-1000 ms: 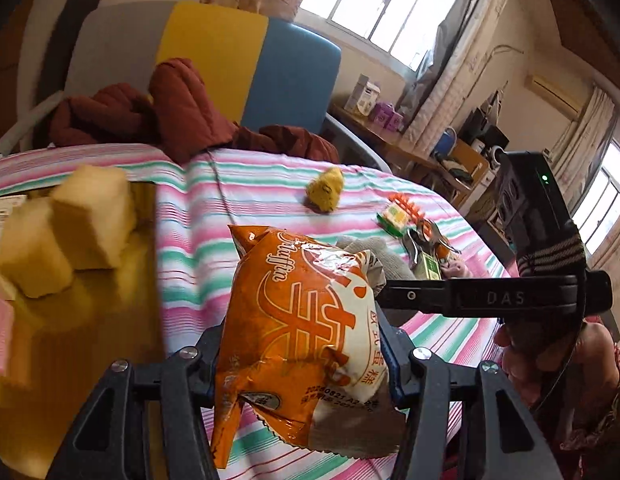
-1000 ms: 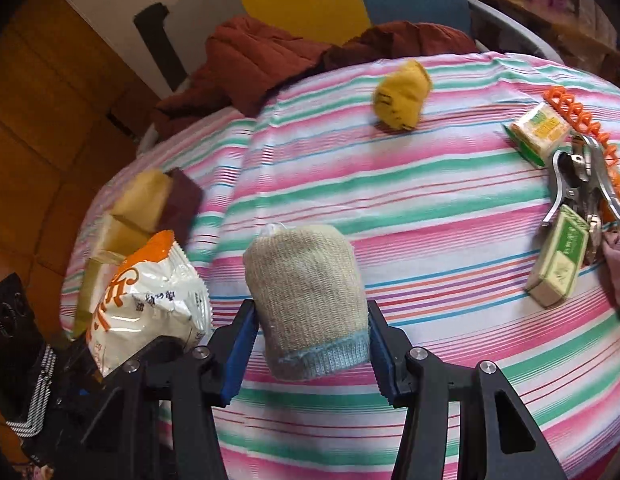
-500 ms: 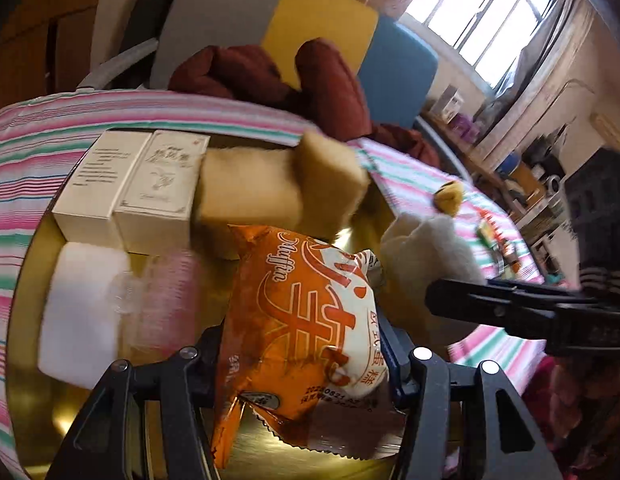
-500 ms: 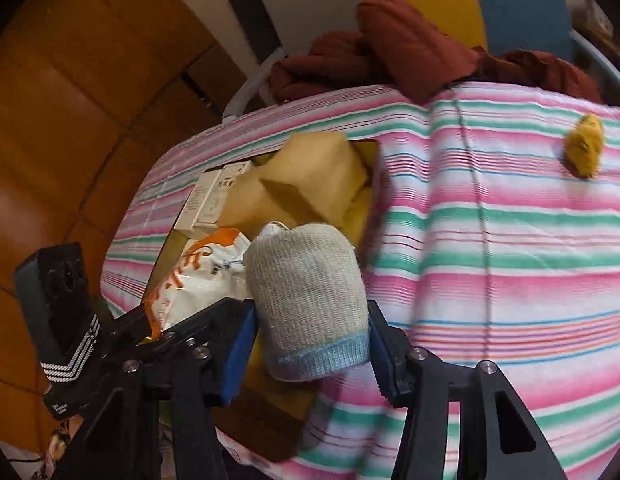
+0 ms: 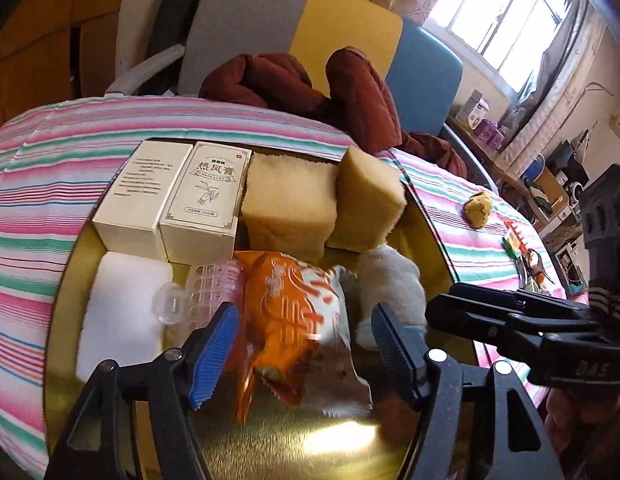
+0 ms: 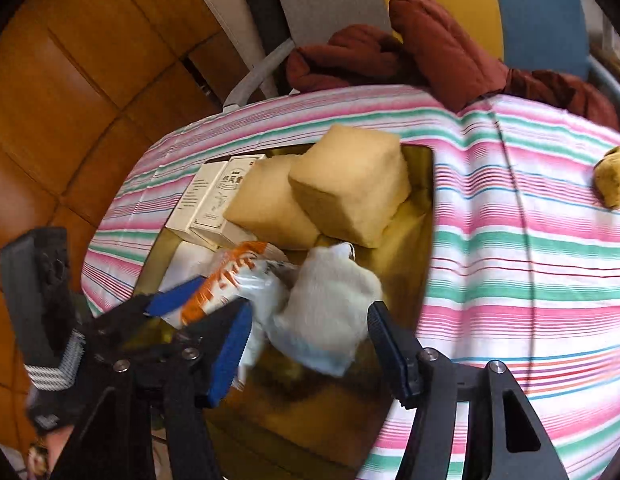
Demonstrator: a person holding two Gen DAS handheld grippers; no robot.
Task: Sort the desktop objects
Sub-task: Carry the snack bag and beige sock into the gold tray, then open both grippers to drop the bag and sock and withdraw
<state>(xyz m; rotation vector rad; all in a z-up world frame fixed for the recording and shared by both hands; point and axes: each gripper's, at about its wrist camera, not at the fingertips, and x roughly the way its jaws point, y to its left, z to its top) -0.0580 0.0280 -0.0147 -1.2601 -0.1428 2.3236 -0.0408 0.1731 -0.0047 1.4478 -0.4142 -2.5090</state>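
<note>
Both items are being let go over the gold tray (image 5: 61, 320), where sorted things are gathered. The left gripper (image 5: 303, 354) has just been opening; its fingers (image 5: 213, 356) stand clear of the orange snack packet (image 5: 289, 320), which lies between them on the tray. The right gripper (image 6: 307, 354) has likewise been opening, and the rolled grey sock (image 6: 330, 308) sits loose between its fingers beside the sponges (image 6: 350, 188). The packet's print is blurred, and the tray's near edge is hidden behind the grippers.
</note>
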